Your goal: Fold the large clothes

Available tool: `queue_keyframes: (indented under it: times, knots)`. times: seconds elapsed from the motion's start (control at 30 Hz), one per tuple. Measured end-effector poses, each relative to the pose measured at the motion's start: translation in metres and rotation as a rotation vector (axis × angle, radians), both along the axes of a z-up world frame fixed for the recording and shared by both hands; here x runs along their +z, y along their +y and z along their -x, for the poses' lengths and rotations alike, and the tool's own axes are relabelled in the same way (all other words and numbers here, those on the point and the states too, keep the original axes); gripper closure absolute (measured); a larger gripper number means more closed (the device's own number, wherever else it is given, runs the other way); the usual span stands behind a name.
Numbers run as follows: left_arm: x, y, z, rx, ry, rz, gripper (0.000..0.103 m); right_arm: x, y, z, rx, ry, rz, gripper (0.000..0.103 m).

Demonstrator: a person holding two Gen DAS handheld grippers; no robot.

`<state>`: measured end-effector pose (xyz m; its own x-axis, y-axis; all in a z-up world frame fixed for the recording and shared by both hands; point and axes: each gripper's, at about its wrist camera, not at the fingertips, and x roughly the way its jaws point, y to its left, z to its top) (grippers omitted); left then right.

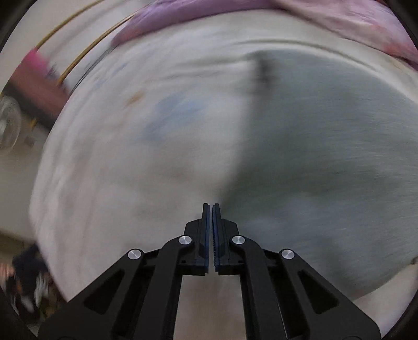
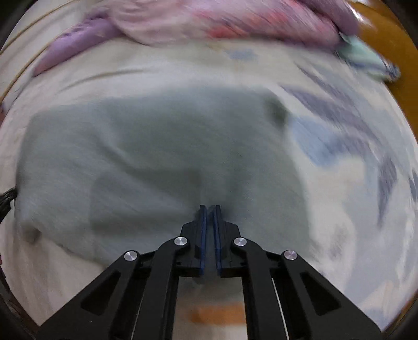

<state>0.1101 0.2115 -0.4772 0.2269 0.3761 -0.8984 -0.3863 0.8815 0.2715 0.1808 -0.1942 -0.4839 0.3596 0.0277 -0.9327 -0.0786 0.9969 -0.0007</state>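
Grey-green garment point(image 2: 146, 154) lies spread on a pale patterned sheet point(image 1: 125, 146), with pink clothes point(image 2: 209, 23) heaped at the far edge. Both views are blurred. Left claw point(image 1: 210, 206) and right claw point(image 2: 210, 208) are pinched nearly together; whether either grips cloth, I cannot tell.

light: soft, even | blur: heavy motion smear | edges: fisheye-curved, dark

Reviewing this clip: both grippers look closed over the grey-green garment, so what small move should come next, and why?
Probably reopen both: the left gripper and right gripper are shut, no cloth visibly between them, above the flat grey-green fabric garment, so nothing seems grasped.
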Motion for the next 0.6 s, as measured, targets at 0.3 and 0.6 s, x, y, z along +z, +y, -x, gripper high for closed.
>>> queue_keyframes:
  times: [0.3, 0.6]
  knots:
    - [0.058, 0.021, -0.015, 0.053, -0.109, 0.179, 0.068, 0.035, -0.085, -0.058, -0.188, 0.047, -0.319, 0.01]
    - [0.082, -0.041, -0.081, -0.07, -0.184, 0.357, 0.052, -0.035, -0.098, -0.128, -0.105, 0.244, -0.804, 0.008]
